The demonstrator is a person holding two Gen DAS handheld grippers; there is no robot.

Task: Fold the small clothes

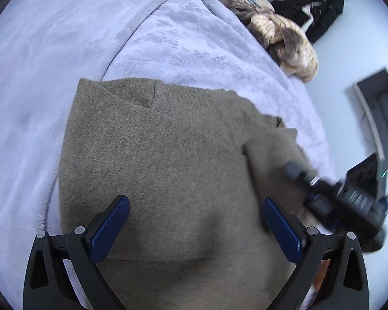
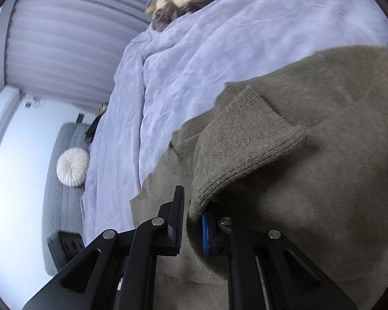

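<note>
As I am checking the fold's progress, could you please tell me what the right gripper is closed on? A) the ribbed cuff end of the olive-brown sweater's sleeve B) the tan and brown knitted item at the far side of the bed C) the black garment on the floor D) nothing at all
A: in the right wrist view the right gripper pinches the olive-brown sweater at its sleeve's ribbed cuff.

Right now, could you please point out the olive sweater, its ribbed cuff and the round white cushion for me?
olive sweater (image 1: 155, 160): left wrist view, on the flat middle of its body.
ribbed cuff (image 2: 248, 162): right wrist view, on the knit band at the sleeve end.
round white cushion (image 2: 72, 167): right wrist view, on its gathered centre.
</note>
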